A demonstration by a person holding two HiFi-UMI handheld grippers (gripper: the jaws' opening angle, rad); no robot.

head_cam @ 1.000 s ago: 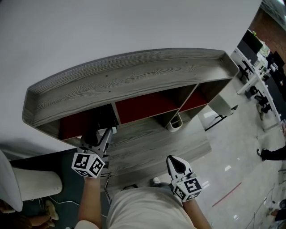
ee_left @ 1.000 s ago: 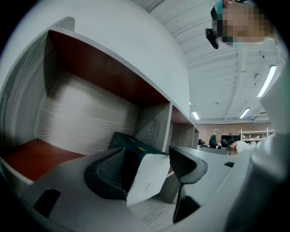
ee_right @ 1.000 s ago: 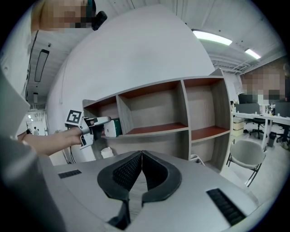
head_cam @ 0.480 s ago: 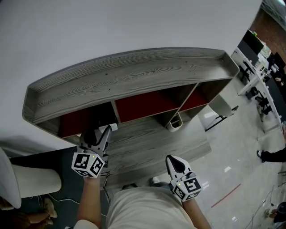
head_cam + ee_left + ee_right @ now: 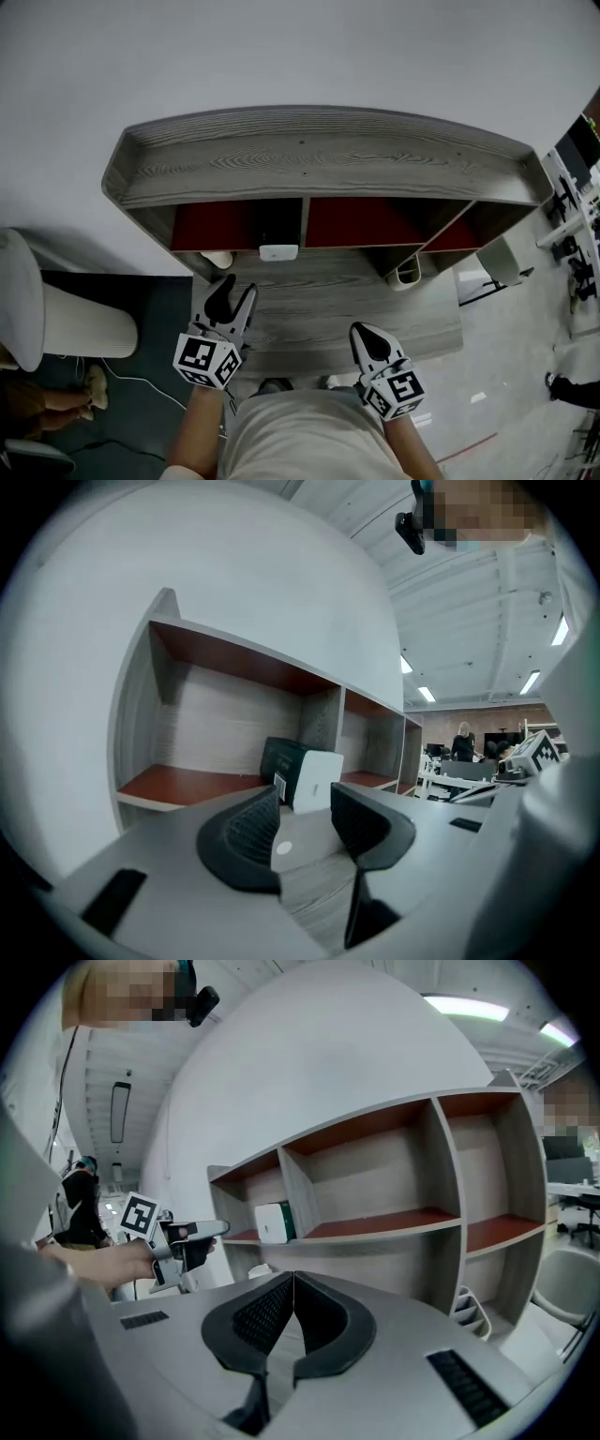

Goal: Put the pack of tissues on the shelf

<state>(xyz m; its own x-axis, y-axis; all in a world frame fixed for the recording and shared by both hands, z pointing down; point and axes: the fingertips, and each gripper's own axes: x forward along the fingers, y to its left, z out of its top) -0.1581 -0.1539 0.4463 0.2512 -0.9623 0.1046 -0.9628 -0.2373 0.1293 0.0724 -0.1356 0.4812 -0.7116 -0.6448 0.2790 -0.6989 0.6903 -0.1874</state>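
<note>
Pack of tissues [image 5: 278, 251] lies on the shelf [image 5: 309, 159], in the left compartment beside the divider. Left gripper [image 5: 305, 803] jaws stand apart with nothing between them and have just been closing. Right gripper [image 5: 292, 1283] jaws are pressed together, empty.

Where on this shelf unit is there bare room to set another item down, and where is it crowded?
Bare: the top board, the whole middle compartment, the right compartment, and the left compartment floor from its outer wall to the pack of tissues. It is crowded only at that compartment's right end, where the pack stands beside the divider.
</note>
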